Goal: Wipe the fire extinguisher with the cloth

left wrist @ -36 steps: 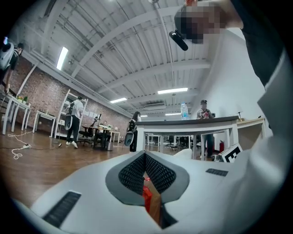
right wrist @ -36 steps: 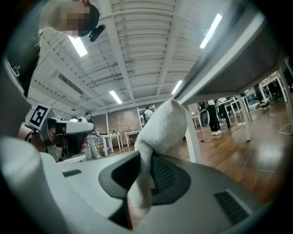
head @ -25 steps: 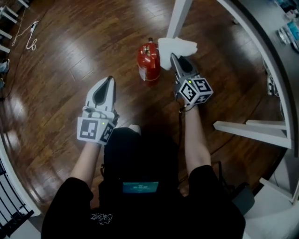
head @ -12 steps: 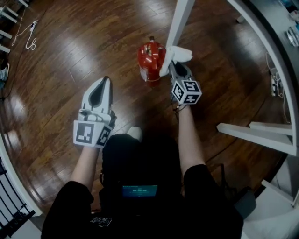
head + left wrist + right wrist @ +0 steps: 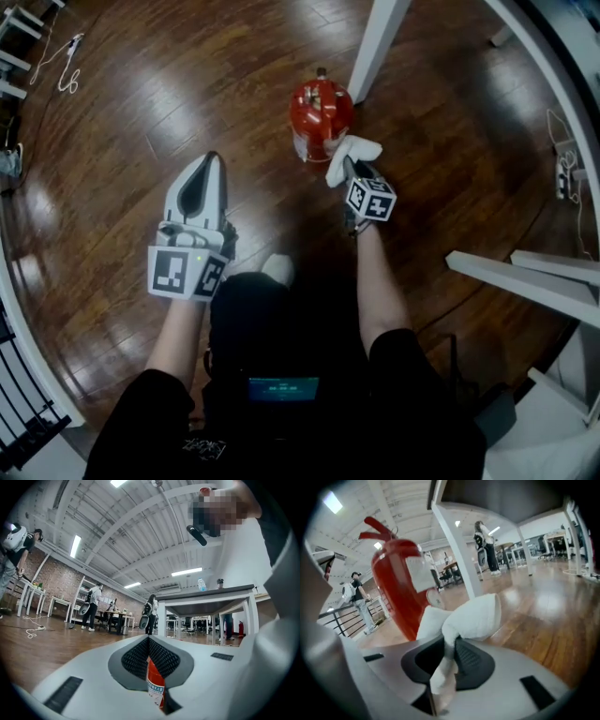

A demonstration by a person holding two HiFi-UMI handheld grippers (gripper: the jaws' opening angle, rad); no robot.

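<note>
1. The fire extinguisher point(image 5: 319, 105) stands upright on the wood floor point(image 5: 141, 112), right beside a white table leg point(image 5: 380, 42) and straight out in front of the person
2. The right gripper point(image 5: 349, 169) has its jaws clamped on a strip of the white cloth point(image 5: 351, 153). In the right gripper view the pinched tail runs down between the pads, and the puffy rest bunches out front right up against the red tank
3. What changed: a second ago the cloth was up by the far right of the tank, close to the table leg. Half a second ago it was on the right flank. Now it's come round to the near-right side, closer to the person
4. So I'd read this as a wipe stroke in progress, sweeping round the right side. Can't swear how hard it's pressing though
5. The left gripper point(image 5: 214, 161) has barely budged. It's parked well off to the left over the floor, jaws closed tip to tip with nothing in them, and its own view only catches the extinguisher far off through the slit under the tips
6. The left side, the back and the handle on top don't look covered by this sweep, so I'd guess plenty is left. Nothing is steadying the extinguisher either, so a hard shove could tip it or scoot it
</note>
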